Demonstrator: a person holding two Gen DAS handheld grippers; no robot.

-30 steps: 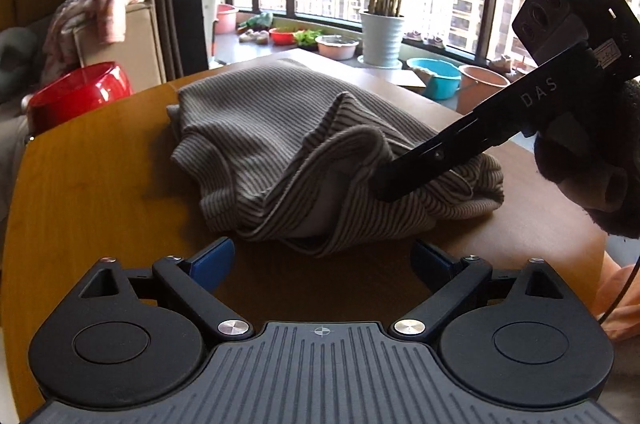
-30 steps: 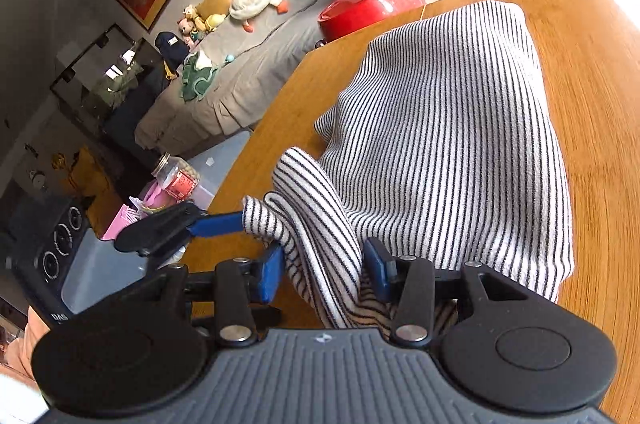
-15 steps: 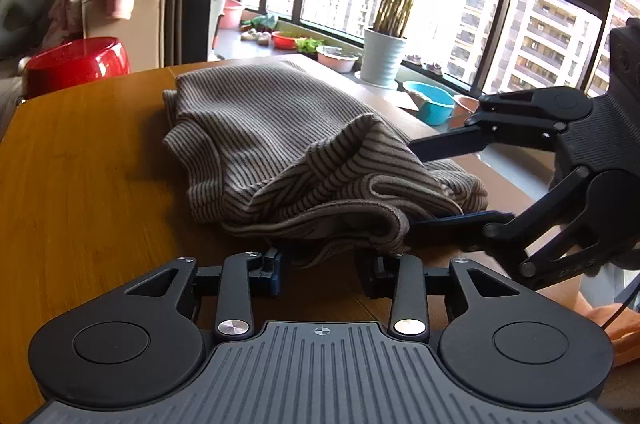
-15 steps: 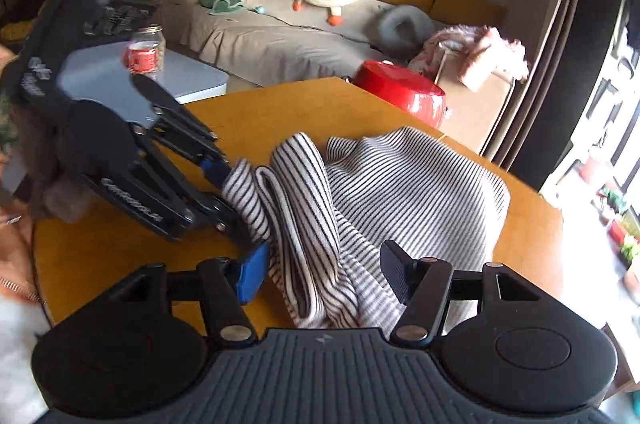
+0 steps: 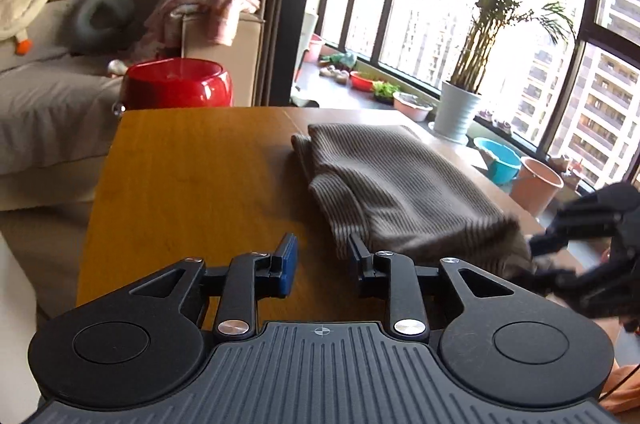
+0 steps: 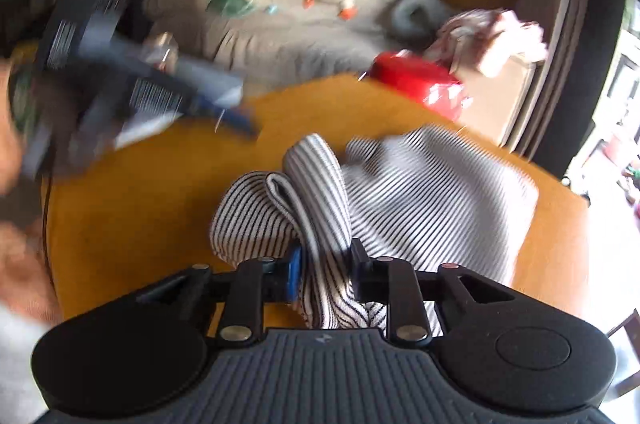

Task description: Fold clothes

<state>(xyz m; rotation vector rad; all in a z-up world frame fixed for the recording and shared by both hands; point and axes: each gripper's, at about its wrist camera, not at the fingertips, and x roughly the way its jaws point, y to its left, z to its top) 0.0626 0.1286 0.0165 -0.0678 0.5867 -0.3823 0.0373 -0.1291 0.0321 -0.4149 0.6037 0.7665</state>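
Observation:
A grey-and-white striped garment lies bunched on the wooden table. My left gripper stands just left of its near edge, jaws apart, with only bare wood between them. In the right wrist view a thick fold of the garment rises between the fingers of my right gripper. Its jaws are closing and the pads press on that fold. The right gripper also shows blurred at the garment's near right corner. The left gripper is a blur above the table's left part.
A red tub stands past the table's far left corner, in front of a grey sofa. A pile of pink clothes lies on a beige box. By the window stand a potted plant, a blue basin and a pink bucket.
My left gripper narrowed, then came off the garment's near edge and swung left, so the garment sits to its right. The right gripper rolled level and closed in on the fold.

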